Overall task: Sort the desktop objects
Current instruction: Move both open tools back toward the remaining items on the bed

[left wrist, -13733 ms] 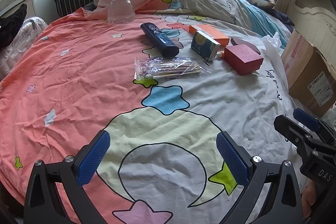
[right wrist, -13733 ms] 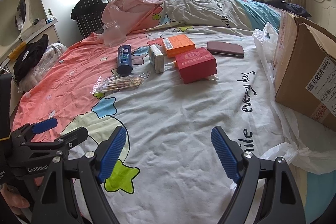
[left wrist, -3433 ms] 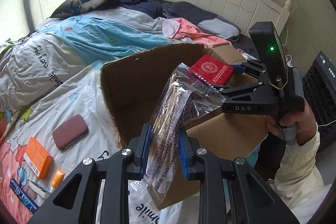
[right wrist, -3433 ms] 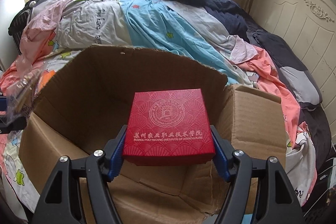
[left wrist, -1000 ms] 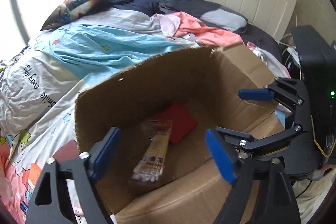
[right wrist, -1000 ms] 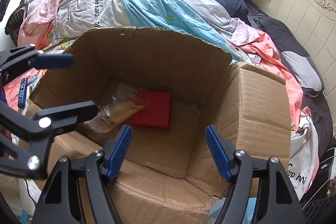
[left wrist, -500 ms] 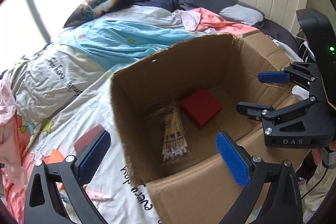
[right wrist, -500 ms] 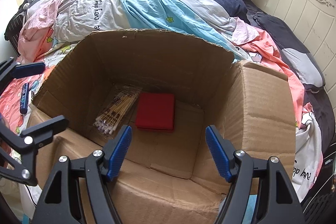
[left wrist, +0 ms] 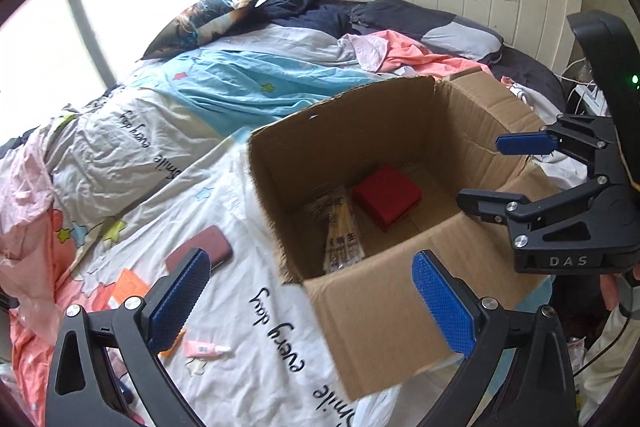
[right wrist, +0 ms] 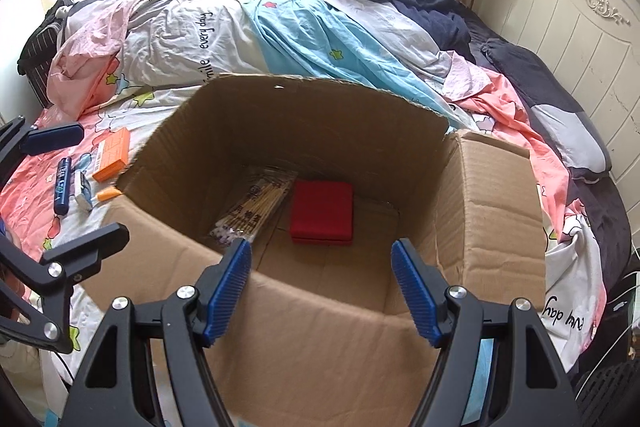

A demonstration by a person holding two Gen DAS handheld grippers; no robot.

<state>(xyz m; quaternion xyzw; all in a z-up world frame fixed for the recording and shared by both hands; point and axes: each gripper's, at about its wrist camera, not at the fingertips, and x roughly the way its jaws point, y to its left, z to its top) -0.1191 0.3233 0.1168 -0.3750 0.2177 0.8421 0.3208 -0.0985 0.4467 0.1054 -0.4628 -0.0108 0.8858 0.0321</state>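
Bed cover [left wrist: 256, 327]: lies under the cardboard box [right wrist: 492, 195] and spreads to its left.
Cardboard box: open-topped, flaps up.
Left gripper [left wrist: 312, 301]: over the box's near-left corner, jaws spread wide, nothing between them.
Right gripper [right wrist: 322, 287]: above the box's near wall, jaws apart, empty.
Red box [right wrist: 322, 213]: flat on the box floor, toward the far wall.
Stick packet [right wrist: 252, 209]: on the box floor, just left of the red box.
Orange box [right wrist: 112, 155]: outside the box, left of it.
Maroon case [left wrist: 200, 253]: outside, near the box's left wall.

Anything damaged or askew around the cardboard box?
The box's far rim is ragged, as if its flap was torn off. Inside, the red box and skewer packet lie flat. Nothing spilled.
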